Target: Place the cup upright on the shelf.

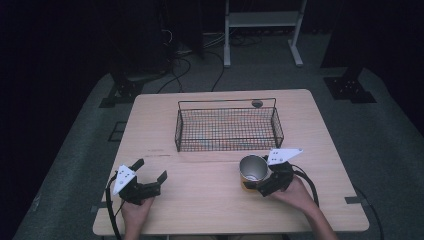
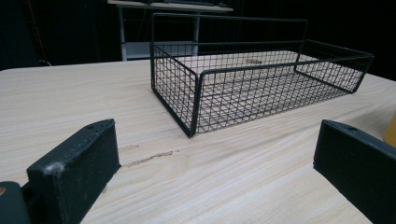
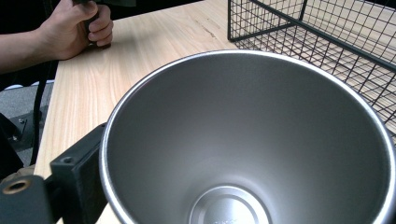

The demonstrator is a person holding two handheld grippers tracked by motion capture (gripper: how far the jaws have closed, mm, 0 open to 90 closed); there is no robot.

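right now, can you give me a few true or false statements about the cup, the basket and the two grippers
1. The metal cup stands upright on the table. True.
2. The wire basket holds the cup. False: the cup stands outside it, on the near side.
3. The left gripper is clamped on the basket. False: its jaws are open with nothing between them, short of the basket.
4. The right gripper is at the cup. True.
5. The cup is full. False: its inside looks empty.
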